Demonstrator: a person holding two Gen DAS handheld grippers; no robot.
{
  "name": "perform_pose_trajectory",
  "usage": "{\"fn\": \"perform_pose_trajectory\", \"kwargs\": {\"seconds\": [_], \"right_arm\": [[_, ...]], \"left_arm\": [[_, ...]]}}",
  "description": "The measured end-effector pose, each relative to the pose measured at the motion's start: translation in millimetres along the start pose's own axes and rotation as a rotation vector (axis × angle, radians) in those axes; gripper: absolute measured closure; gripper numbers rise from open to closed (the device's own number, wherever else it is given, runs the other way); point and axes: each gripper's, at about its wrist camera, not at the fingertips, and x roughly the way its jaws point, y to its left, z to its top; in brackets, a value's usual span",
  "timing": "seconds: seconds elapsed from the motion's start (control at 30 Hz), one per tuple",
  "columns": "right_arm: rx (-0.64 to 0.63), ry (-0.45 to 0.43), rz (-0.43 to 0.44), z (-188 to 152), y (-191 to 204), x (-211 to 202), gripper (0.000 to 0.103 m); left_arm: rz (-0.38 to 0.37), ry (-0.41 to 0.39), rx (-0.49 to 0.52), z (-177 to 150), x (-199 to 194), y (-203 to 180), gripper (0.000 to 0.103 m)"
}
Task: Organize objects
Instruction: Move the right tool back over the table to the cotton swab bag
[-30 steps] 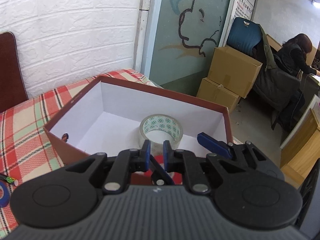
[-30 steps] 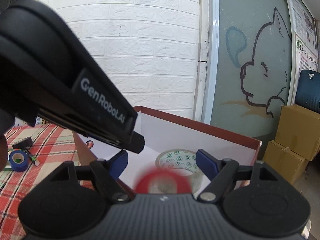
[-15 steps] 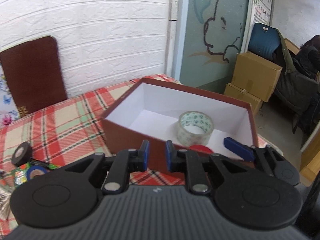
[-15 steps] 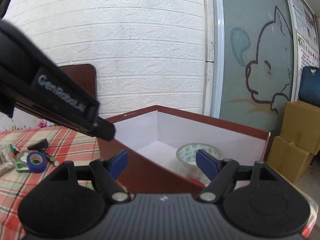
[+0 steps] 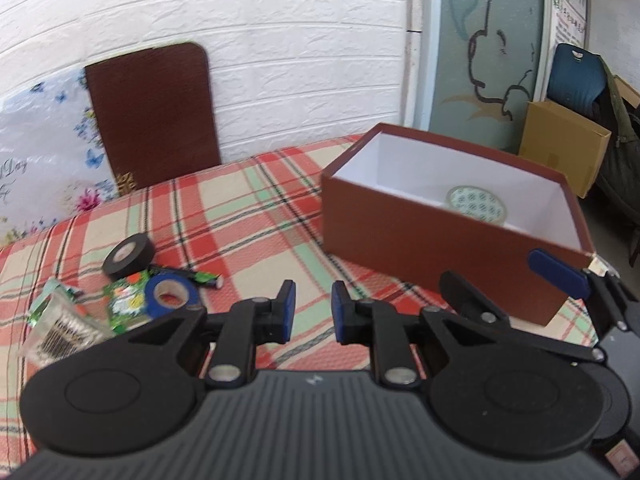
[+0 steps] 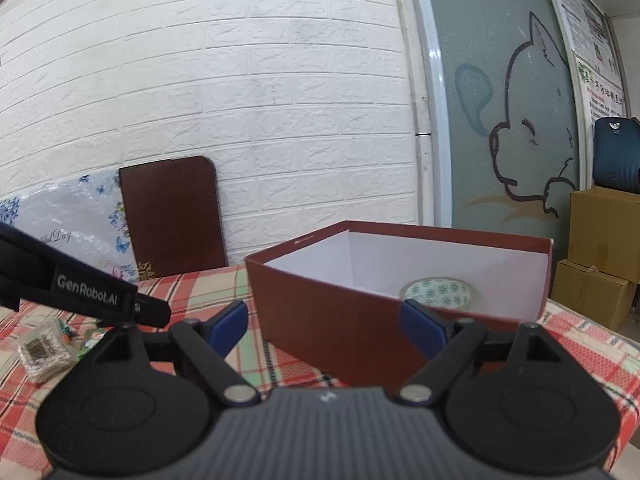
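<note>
A brown box (image 5: 432, 240) with a white inside stands at the right of the plaid table (image 5: 248, 216). A clear tape roll (image 5: 476, 202) with a green pattern lies inside it. My left gripper (image 5: 313, 312) hovers over the cloth in front of the box, its jaws a narrow gap apart with nothing between them. Left of it lie a black tape roll (image 5: 129, 257), a blue tape roll (image 5: 170, 294), green packets (image 5: 126, 304) and a clear barcoded bag (image 5: 60, 332). My right gripper (image 6: 326, 326) faces the box's near wall (image 6: 332, 320). Its jaws are opening and hold nothing.
A brown board (image 5: 154, 116) and a floral bag (image 5: 44, 148) lean on the white brick wall behind the table. Cardboard boxes (image 5: 564, 144) and a blue chair (image 5: 576, 68) stand beyond the table's right end. Bare cloth lies between the pile and the box.
Both grippers have drawn back from over the box. The left view has swung left onto the pile of tapes. The red thing seen between the jaws earlier is out of sight. The right jaws stand wider.
</note>
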Motion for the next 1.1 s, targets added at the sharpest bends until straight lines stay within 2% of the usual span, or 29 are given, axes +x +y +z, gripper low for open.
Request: {"fn": "perform_pose_trajectory", "kwargs": {"seconds": [0.17, 0.27, 0.67, 0.77, 0.97, 1.1], "right_arm": [[-0.046, 0.067, 0.057, -13.9, 28.1, 4.5, 0.017], [-0.067, 0.130, 0.097, -24.1, 44.2, 11.9, 0.017], [-0.225, 0.389, 0.222, -68.2, 104.5, 30.4, 0.021], [-0.280, 0.381, 0.245, -71.0, 121.5, 23.3, 0.021], [-0.313, 0.395, 0.313, -72.6, 150.5, 20.6, 0.021], [-0.342, 0.404, 0.372, -73.7, 172.7, 22.0, 0.022]], "left_arm": [[0.044, 0.037, -0.022, -24.7, 1.6, 26.1, 0.080], [0.061, 0.069, -0.043, -40.5, 3.5, 43.8, 0.077], [0.127, 0.167, -0.091, -97.8, 8.4, 100.7, 0.076], [0.135, 0.153, -0.103, -105.0, 3.8, 113.6, 0.070], [0.143, 0.132, -0.124, -117.6, -9.9, 140.0, 0.069], [0.176, 0.117, -0.180, -127.5, -21.1, 171.2, 0.069]]}}
